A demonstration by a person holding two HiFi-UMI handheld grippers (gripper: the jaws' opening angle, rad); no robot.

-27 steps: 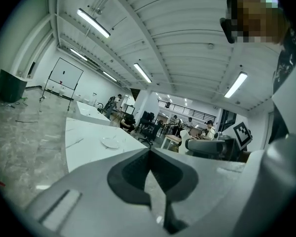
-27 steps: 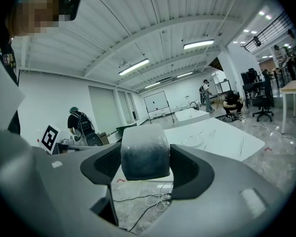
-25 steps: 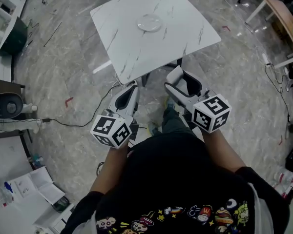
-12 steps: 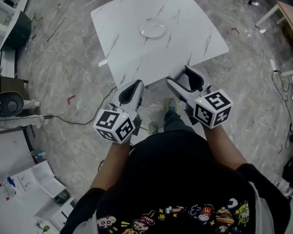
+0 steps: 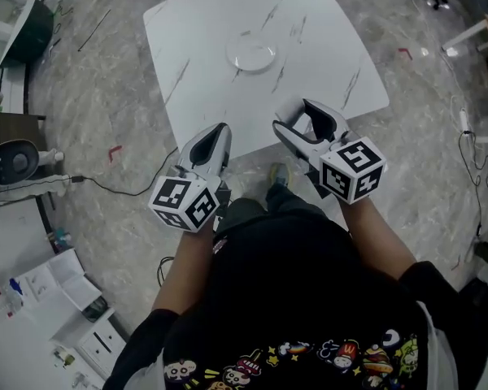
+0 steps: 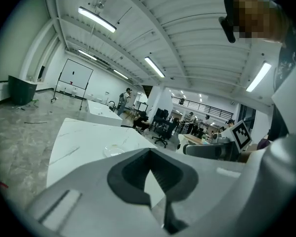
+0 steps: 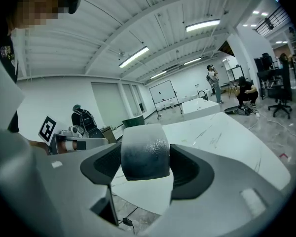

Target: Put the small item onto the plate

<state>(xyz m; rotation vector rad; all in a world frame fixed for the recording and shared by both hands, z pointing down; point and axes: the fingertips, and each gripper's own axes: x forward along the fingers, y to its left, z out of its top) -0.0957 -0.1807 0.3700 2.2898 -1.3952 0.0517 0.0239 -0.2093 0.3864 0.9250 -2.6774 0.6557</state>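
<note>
- The right gripper [image 5: 299,120] has its jaws clamped on the small item [image 7: 144,152], a rounded lump that's dark and frosty-looking. It's held up by the near edge of the worktop [image 5: 325,39].
- The left gripper [image 5: 213,138] hangs just left of it, jaws pinched together on nothing.
- If it were me, I'd carry it level out to the plate [image 5: 252,55] and get low over the middle before letting go. That shape looks like it could roll.
- The plate is mid-worktop and looks empty.

White, grey-veined table [image 5: 325,47]; clear plate [image 5: 251,56]
</note>
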